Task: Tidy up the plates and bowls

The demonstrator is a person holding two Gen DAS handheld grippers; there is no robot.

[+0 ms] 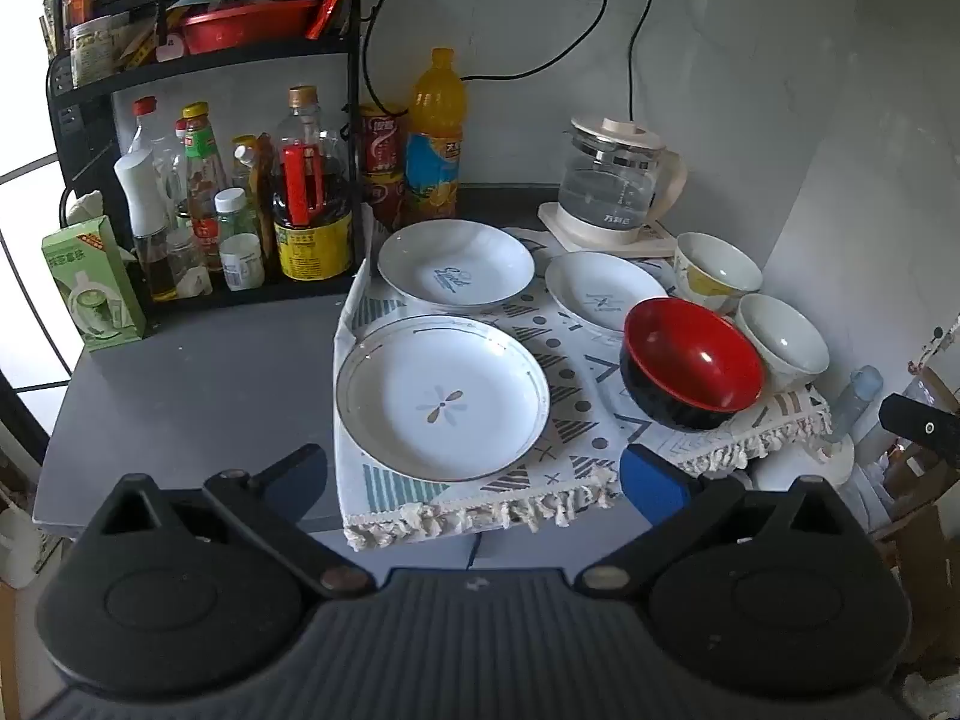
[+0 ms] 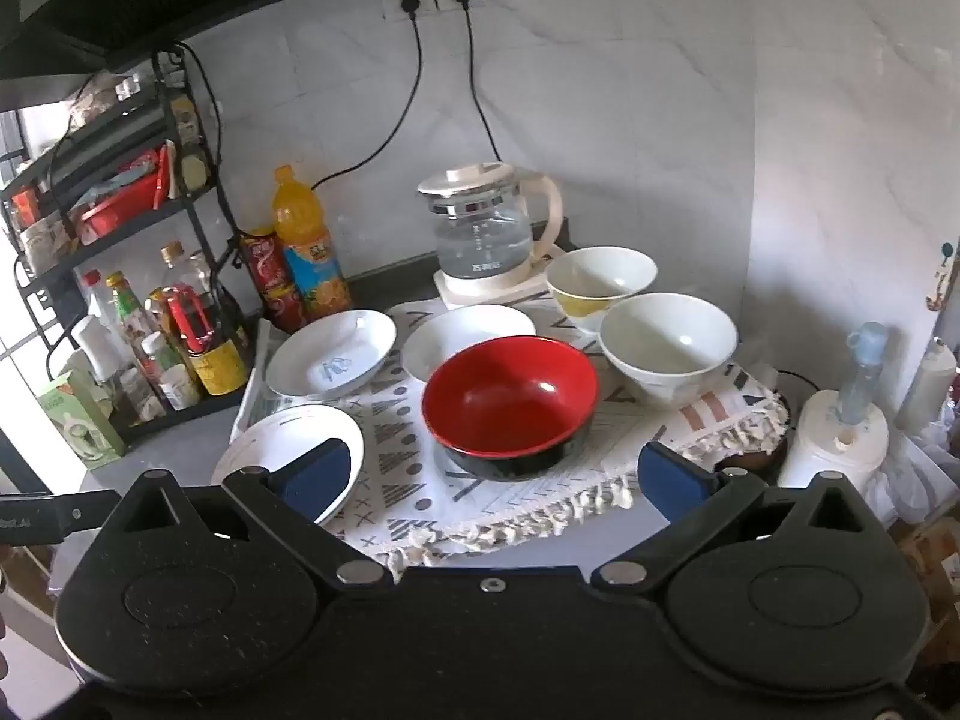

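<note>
Fingers on both grippers spread wide, nothing held: left gripper [image 1: 474,474] hangs over the near edge of the patterned cloth [image 1: 576,372], right gripper [image 2: 495,474] lines up on the red bowl [image 2: 510,402]. Nothing stacked yet, so the task looks barely started. Left view: flower plate [image 1: 443,395] sits dead ahead at 12 o'clock between the fingers, likely first pick; script plate [image 1: 456,264] behind it, small plate [image 1: 606,291] at 1 o'clock, red bowl at 2 o'clock. Right view: white bowl [image 2: 667,339] at 1 o'clock just beside the red one, yellow-patterned bowl [image 2: 600,279] behind it. Bowls cluster right, plates left, so each gripper seems to cover its own group. Obstacles: glass kettle [image 2: 489,234] on its base close behind the yellow-patterned bowl, orange juice bottle [image 1: 435,138] and red cans [image 1: 379,150] behind the script plate, condiment rack [image 1: 204,180] at 10 o'clock. Cloth fringe hangs off the counter edge and could snag a low finger. Plates lie flat, so rims probably need a shallow pinch.
</note>
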